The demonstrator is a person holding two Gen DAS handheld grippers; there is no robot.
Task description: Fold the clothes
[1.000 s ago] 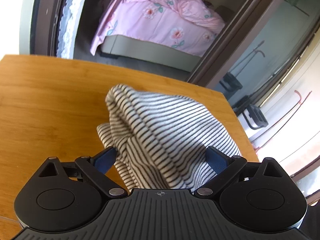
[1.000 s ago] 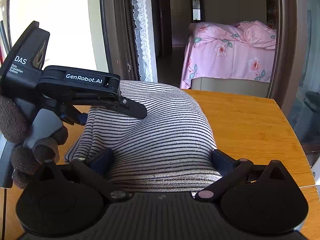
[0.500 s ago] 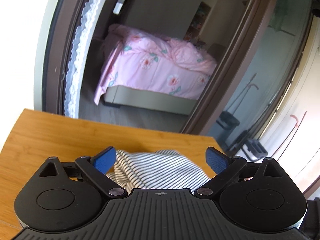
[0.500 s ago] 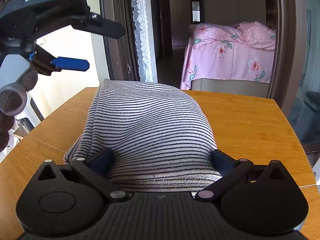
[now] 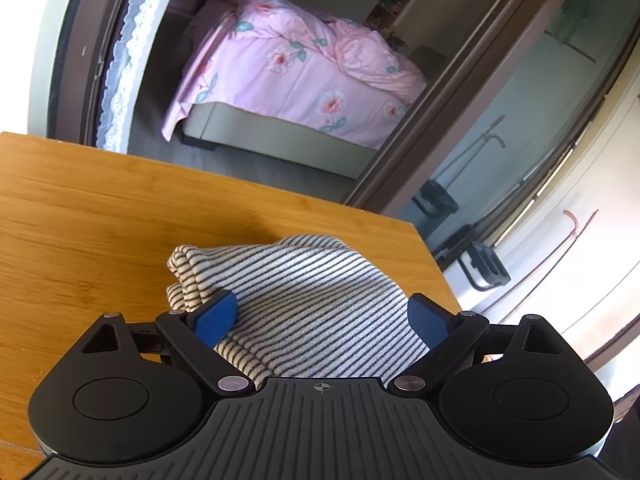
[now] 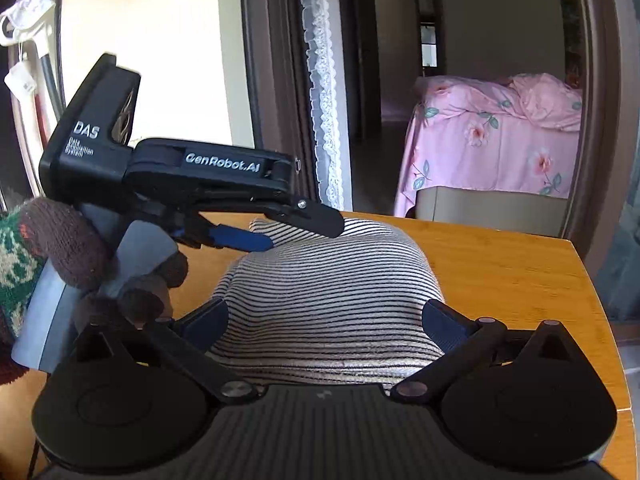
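**One striped top, nearly folded**

One striped top point(image 5: 316, 300) lies on the wooden table point(image 5: 100, 216), near the far right corner. It is bunched into a thick, puffy bundle with many layers. At its left edge the layers show as rolled, stacked folds. So most of the folding looks done, but the bundle is still humped and not flat or tidy.

The left gripper point(image 5: 322, 316) has its blue fingers point(image 5: 214, 316) wide apart, one on each side of the top. In the right wrist view one blue finger sits just above the left side of the bundle. I cannot tell if it touches the cloth. It is not pinching anything.

The right gripper point(image 6: 326, 322) also has its fingers apart, with the bundle filling the space between them. It is not squeezing the cloth either, as far as I can see. A gloved hand point(image 6: 64, 248) holds the left gripper's handle.

What is left, I think: press the hump down, smooth the top, and line up the loose edges. Maybe one more fold is needed, but that is hard to tell from here. No other clothes show on the table.
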